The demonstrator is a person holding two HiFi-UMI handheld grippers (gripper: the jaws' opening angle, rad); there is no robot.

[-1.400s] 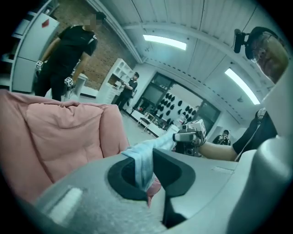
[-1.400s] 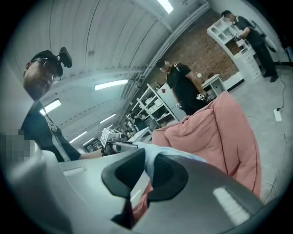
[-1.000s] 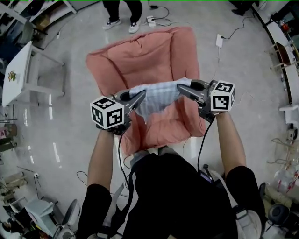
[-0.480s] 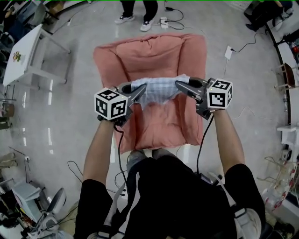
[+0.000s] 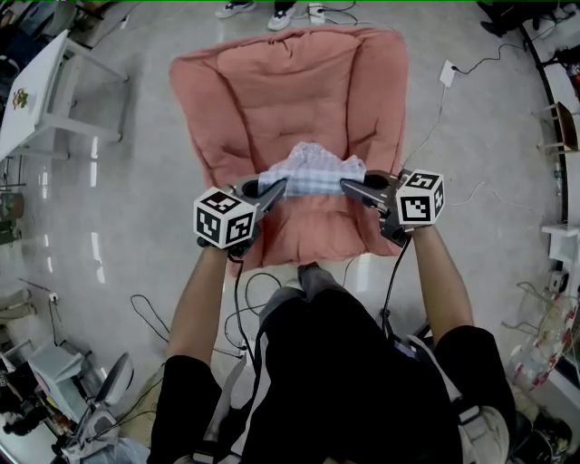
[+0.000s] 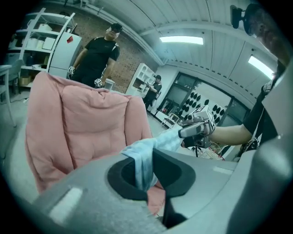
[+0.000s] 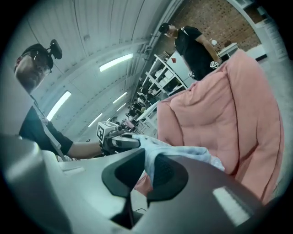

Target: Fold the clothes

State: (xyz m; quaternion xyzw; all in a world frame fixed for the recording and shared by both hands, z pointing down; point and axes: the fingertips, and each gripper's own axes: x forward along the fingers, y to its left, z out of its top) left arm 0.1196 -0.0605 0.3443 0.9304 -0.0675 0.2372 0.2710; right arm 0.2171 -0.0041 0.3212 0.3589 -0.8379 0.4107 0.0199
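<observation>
A light blue checked garment [image 5: 313,172] hangs stretched between my two grippers above the seat of a pink padded armchair [image 5: 290,100]. My left gripper [image 5: 279,188] is shut on the garment's left edge [image 6: 143,162]. My right gripper [image 5: 349,186] is shut on its right edge [image 7: 155,157]. The cloth bunches and sags toward the chair seat between them. In the left gripper view the right gripper [image 6: 194,130] shows across the cloth; in the right gripper view the left gripper [image 7: 116,139] shows the same way.
A white table [image 5: 41,82] stands at the left. Cables [image 5: 272,290] trail on the floor by the chair's front and at the right. A person in black [image 6: 98,55] stands behind the chair; their feet [image 5: 263,7] show at the head view's top edge.
Both grippers have come down with the garment, which now sits lower over the chair seat. The grip on both edges is unchanged.
</observation>
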